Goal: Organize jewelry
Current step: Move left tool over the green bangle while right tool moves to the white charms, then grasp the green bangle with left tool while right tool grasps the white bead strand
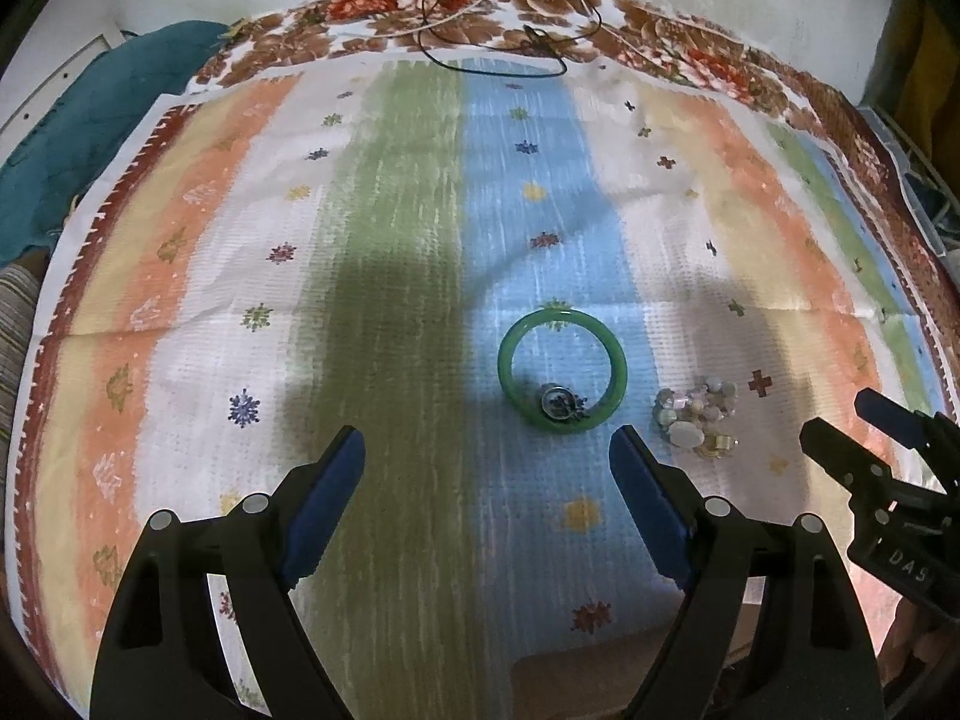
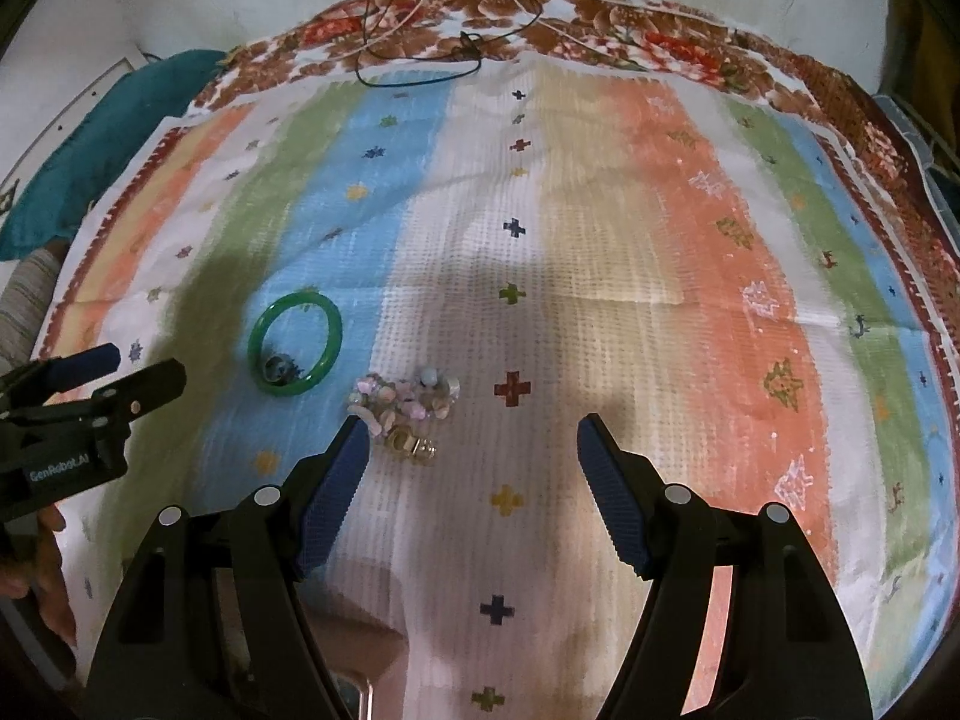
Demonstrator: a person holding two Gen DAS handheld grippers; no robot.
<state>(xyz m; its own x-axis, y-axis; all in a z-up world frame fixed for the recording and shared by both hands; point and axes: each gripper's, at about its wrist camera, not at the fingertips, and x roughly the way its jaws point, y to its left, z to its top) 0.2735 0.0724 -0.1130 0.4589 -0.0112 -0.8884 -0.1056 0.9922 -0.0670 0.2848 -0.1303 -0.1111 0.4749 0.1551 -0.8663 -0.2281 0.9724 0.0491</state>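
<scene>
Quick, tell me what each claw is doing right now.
Left claw: open, holding nothing, hovering near the green bangle.
Right claw: open, holding nothing, close to the bead pile.

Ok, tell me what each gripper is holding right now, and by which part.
Nothing is held. The left gripper and right gripper are both open and empty; the green bangle and bead bracelet lie on the cloth.

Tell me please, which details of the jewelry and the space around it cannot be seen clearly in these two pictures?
- Small ring inside the green bangle: too small and blurred in both views to tell its design.
- Bead bracelet: heaped up, so its shape and gold clasp are unclear.
- Cords at the cloth's far edge: cut off by the top edge.
- Nearest table area: hidden behind each hand-held gripper.
</scene>
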